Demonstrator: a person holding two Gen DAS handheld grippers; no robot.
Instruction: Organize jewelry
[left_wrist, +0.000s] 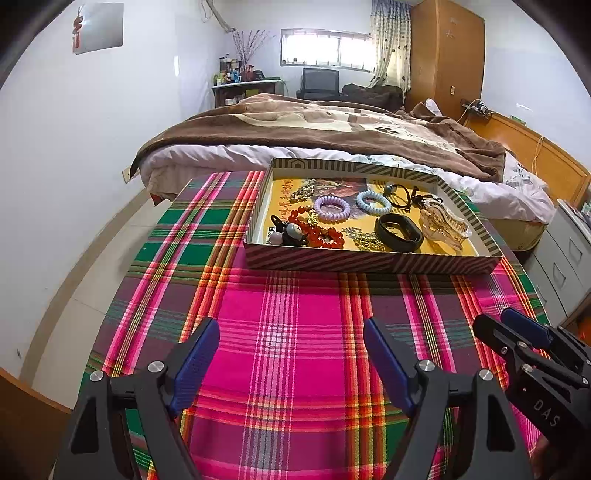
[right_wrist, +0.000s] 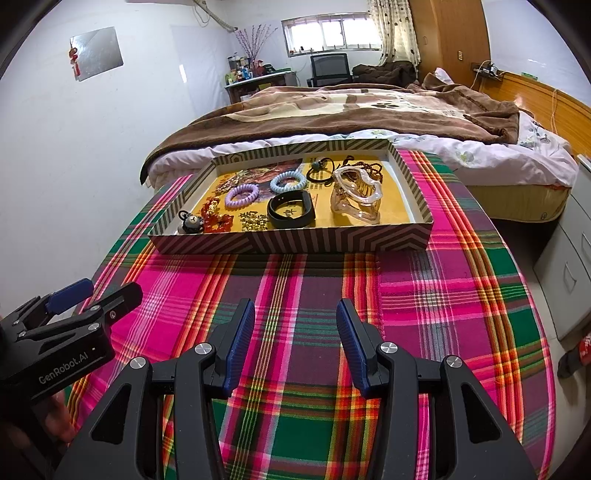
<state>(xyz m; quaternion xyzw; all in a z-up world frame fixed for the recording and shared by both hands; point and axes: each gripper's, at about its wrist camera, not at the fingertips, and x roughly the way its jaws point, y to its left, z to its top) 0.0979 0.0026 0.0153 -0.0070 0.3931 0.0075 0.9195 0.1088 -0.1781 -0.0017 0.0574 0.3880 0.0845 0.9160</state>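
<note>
A striped shallow box (left_wrist: 369, 260) (right_wrist: 295, 242) stands at the far side of the plaid-covered table. It holds a purple coil band (left_wrist: 331, 208) (right_wrist: 242, 195), a blue coil band (left_wrist: 373, 202) (right_wrist: 288, 182), a black wristband (left_wrist: 399, 232) (right_wrist: 291, 211), a red bead bracelet (left_wrist: 317, 232) (right_wrist: 214, 218), a clear hair claw (left_wrist: 445, 225) (right_wrist: 356, 199), gold chains (left_wrist: 364, 240) and a bear hair tie (left_wrist: 291, 232) (right_wrist: 191, 221). My left gripper (left_wrist: 291, 354) is open and empty over the cloth, short of the box. My right gripper (right_wrist: 295, 341) is open and empty beside it.
The table carries a pink, green and purple plaid cloth (left_wrist: 288, 369) (right_wrist: 443, 314). A bed with a brown blanket (left_wrist: 332, 129) lies just behind the box. White drawers (right_wrist: 569, 266) stand to the right of the table. The left side drops to the floor and wall.
</note>
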